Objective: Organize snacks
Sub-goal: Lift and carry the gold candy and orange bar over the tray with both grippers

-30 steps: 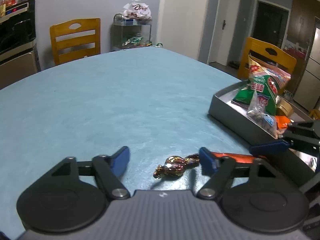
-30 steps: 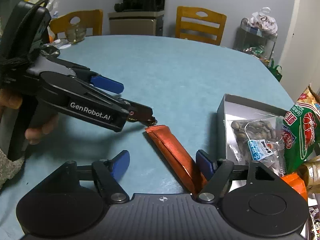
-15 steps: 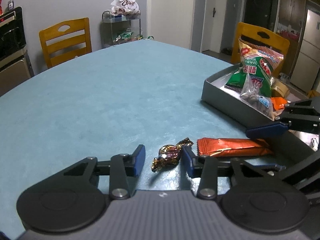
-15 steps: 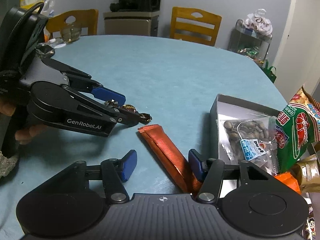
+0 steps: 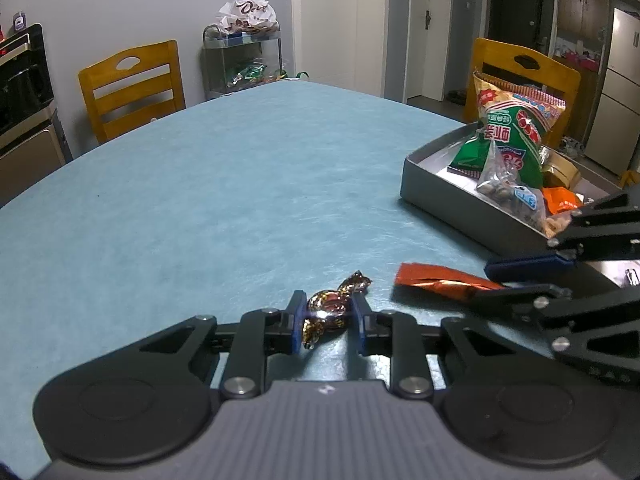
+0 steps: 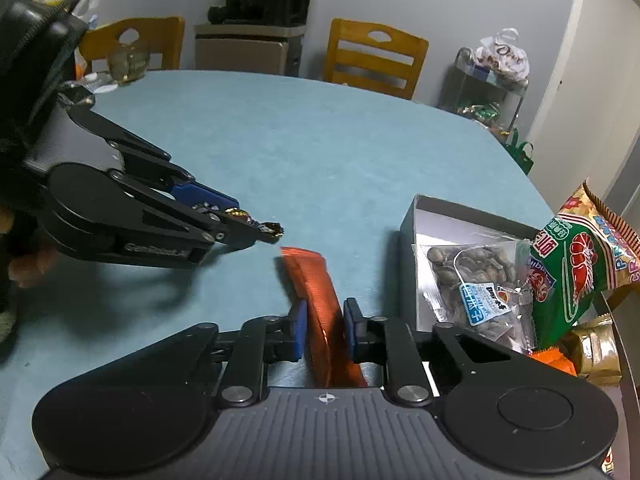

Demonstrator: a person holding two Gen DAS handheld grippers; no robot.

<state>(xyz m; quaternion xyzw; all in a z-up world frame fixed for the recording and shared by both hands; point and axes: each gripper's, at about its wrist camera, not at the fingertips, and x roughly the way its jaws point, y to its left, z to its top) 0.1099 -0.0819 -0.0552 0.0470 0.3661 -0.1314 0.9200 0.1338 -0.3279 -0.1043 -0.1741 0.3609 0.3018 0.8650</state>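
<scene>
A gold-brown foil candy lies on the blue table, and my left gripper is closing, its blue pads pressing the candy's sides. In the right wrist view that left gripper shows the candy's twisted end sticking out of its tips. An orange wrapped bar lies just right of it. My right gripper is closing too, its pads squeezing the bar's near part. The left wrist view has the right gripper over the bar.
A grey box at the table's right holds a green prawn-cracker bag, a clear bag of nuts and other packets. Yellow chairs ring the table. A glass stands at the far left corner.
Both grippers went from wide open to closed: the left one onto the foil candy, the right one onto the orange bar. Neither hand shifted much.
</scene>
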